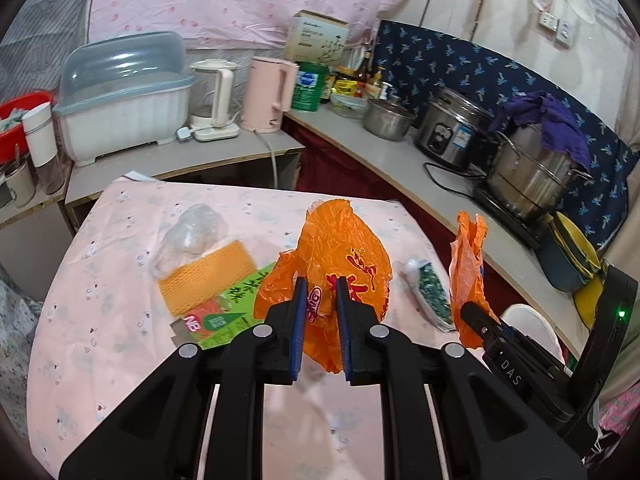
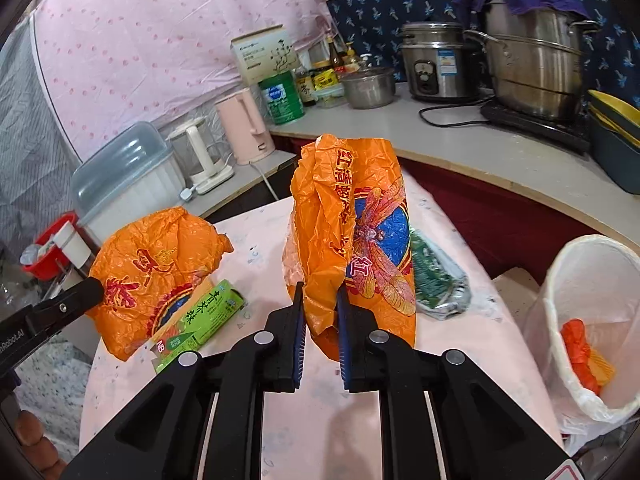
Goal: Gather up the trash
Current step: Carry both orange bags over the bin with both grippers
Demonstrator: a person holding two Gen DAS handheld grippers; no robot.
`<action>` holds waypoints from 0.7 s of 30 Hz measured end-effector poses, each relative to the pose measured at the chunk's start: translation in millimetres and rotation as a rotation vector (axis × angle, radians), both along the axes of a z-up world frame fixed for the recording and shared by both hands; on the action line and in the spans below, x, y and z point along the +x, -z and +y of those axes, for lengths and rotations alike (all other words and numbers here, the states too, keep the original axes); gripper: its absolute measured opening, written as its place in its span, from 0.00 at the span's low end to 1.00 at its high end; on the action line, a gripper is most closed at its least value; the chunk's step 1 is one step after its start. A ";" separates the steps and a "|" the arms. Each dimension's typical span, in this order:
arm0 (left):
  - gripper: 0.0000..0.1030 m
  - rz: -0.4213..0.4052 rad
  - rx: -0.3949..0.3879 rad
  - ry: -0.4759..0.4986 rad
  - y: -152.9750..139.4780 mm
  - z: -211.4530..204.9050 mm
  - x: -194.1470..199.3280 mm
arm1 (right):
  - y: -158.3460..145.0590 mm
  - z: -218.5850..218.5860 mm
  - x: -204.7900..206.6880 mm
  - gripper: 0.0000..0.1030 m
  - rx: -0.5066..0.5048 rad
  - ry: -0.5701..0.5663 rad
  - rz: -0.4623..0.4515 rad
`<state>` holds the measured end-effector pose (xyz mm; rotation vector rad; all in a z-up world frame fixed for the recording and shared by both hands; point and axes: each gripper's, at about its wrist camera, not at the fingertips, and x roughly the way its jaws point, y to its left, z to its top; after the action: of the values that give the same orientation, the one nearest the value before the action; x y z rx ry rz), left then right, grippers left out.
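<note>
Right now, your right hand-held gripper (image 2: 320, 316) is pinching an orange bag (image 2: 352, 236) upright, with the bin (image 2: 592, 320) lying just to its right; your left hand-held gripper (image 1: 322, 308) is gripping another orange wrapper (image 1: 340, 264).

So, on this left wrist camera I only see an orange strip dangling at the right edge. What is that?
Observer: It is a whole orange bag with a big winged insect printed on it, pinched in the jaws of the right gripper.
Operator: And the white thing just behind it?
Observer: That is a bin with a white liner, standing to the right of the table. From the right wrist camera I can see inside it.
Operator: Is anything in there?
Observer: Yes, some orange trash lies near the bottom.
</note>
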<state>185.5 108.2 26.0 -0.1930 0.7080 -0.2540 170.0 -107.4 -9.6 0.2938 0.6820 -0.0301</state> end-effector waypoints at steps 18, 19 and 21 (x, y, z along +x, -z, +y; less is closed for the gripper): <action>0.14 -0.056 0.028 0.227 -26.6 -123.2 -45.0 | -20.6 -109.6 -77.5 0.12 0.030 0.208 -0.058; 0.14 -0.058 0.032 0.243 -26.8 -132.0 -47.7 | -20.1 -116.2 -81.9 0.12 0.033 0.222 -0.058; 0.14 -0.061 0.039 0.267 -27.5 -145.3 -51.4 | -18.5 -129.9 -90.8 0.12 0.040 0.250 -0.058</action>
<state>134.0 -37.1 53.6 -0.0527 0.6776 -0.4981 79.2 -237.3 8.8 0.4155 0.5862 -0.2454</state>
